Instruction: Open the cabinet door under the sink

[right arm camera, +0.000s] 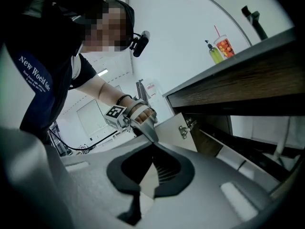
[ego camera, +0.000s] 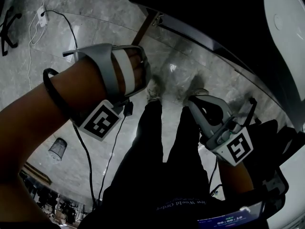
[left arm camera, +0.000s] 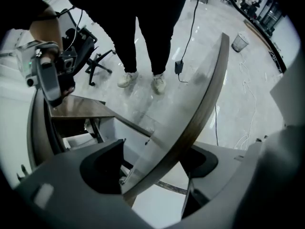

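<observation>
Left gripper view, left gripper (left arm camera: 153, 168): I am seeing its jaws standing spread wide and pointing steeply down at the floor.
Between those jaws: the brown edge of the cabinet door (left arm camera: 200, 94) is running through the gap and on towards the upper right. The gap is far wider than that edge, so the pads are not pinching it.
Right gripper (right arm camera: 152, 147): its jaws are sitting pressed together at the tips with nothing between them. It is hanging back from the door and aiming towards it.
Cabinet door, position: in the right gripper view it is standing swung out from the cabinet (right arm camera: 224, 142). Its pale inner face and a metal hinge (right arm camera: 187, 126) are showing, and the dark opening is lying behind it.
Left gripper, seen from the right: it is sitting at the door's top edge, away from the hinge.
Countertop (right arm camera: 228, 87): it is overhanging the open cabinet and carrying a green bottle (right arm camera: 215, 53), a cup with a straw (right arm camera: 225, 46) and a dark tap (right arm camera: 252, 15).
Floor (left arm camera: 228, 109): pale marble tiles are carrying the person's two light shoes (left arm camera: 127, 79), a black cable (left arm camera: 193, 27), a mesh waste bin (left arm camera: 239, 42) and an office chair (left arm camera: 90, 56).
</observation>
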Tool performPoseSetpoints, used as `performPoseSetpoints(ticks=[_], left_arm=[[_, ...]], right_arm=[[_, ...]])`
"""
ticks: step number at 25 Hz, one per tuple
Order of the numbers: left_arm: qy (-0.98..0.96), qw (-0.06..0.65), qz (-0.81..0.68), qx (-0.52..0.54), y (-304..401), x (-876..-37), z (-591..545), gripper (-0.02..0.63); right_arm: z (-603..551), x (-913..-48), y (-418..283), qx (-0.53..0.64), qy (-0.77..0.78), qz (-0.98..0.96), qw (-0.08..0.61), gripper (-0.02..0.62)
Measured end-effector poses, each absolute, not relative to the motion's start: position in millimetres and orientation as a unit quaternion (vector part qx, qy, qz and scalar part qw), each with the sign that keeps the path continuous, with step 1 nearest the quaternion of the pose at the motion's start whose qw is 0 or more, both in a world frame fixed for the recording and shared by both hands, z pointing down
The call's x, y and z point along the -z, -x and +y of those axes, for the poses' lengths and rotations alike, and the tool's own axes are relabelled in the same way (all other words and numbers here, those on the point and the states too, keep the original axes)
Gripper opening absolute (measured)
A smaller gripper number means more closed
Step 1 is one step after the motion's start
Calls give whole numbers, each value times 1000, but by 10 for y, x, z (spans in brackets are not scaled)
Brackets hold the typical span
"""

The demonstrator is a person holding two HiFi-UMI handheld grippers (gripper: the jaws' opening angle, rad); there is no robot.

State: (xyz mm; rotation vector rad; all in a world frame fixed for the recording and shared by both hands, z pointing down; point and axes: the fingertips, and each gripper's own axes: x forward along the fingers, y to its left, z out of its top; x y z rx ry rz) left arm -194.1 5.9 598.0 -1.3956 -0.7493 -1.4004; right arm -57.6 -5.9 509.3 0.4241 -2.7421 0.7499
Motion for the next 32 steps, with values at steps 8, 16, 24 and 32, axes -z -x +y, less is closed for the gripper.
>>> performPoseSetpoints(ticks=[8, 16, 24, 32], left_arm=[[619, 438, -227, 611, 1876, -5371, -12, 344], [732, 357, -70, 576, 1406, -4563, -30, 181], [863, 215, 150, 431, 550, -3673, -275, 14], [907, 87, 295, 288, -117, -3002, -580, 2]], right_arm=[[-112, -4805, 348, -245, -148, -950, 126, 2], [-306, -4315, 26, -215, -168, -956, 110, 2], [-703, -3486, -376, -165, -207, -962, 72, 2], [-970, -2938, -951, -152, -243, -957, 51, 2]])
